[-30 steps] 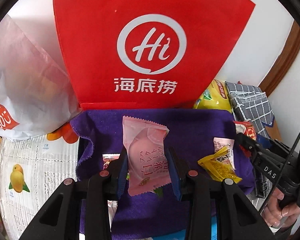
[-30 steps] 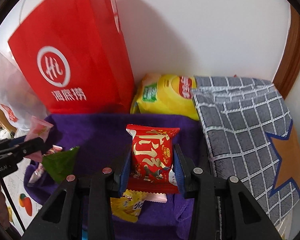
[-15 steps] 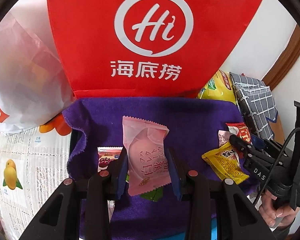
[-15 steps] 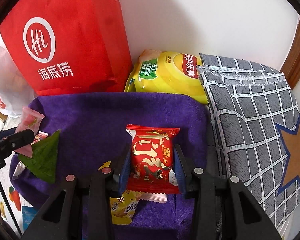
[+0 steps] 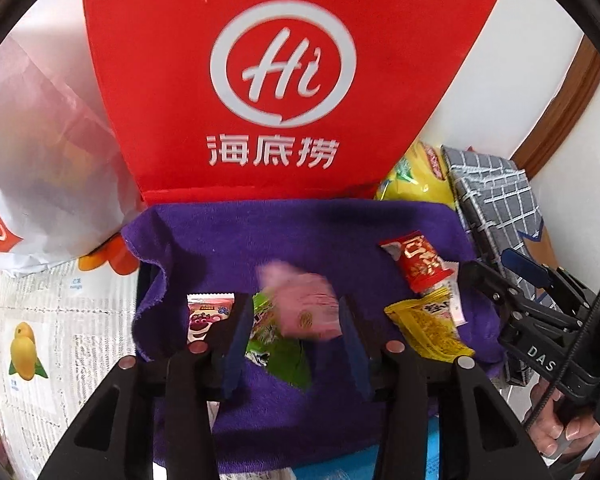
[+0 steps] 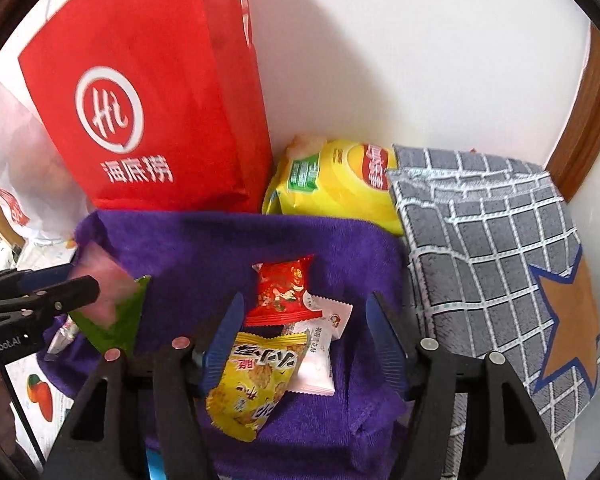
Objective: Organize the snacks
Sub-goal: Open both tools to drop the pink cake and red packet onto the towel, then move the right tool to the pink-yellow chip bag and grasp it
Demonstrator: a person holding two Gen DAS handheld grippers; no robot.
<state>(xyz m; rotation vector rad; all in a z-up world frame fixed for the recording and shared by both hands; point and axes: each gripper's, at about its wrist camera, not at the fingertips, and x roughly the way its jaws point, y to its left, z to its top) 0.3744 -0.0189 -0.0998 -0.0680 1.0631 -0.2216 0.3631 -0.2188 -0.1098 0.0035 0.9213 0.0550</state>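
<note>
On the purple towel (image 5: 300, 236) both of my grippers have just been opening. Left gripper (image 5: 296, 336): jaws apart, pink snack packet (image 5: 304, 308) blurred between them, pads not pressing it; it sits over a green packet (image 5: 276, 344). Bear-print packet (image 5: 204, 316) lies just left of the left finger.

Right gripper (image 6: 304, 340): jaws spread wide, nothing pinched. Red snack packet (image 6: 284, 292) lies on the towel ahead of the fingers, overlapping a white packet (image 6: 320, 344); yellow packet (image 6: 256, 384) sits nearer, between the fingers, touching neither pad as far as I can tell.

Red Hi bag (image 6: 148, 96) stands behind the towel against the wall, yellow chip bag (image 6: 332, 184) beside it, grey checked cloth (image 6: 488, 240) to the right.
</note>
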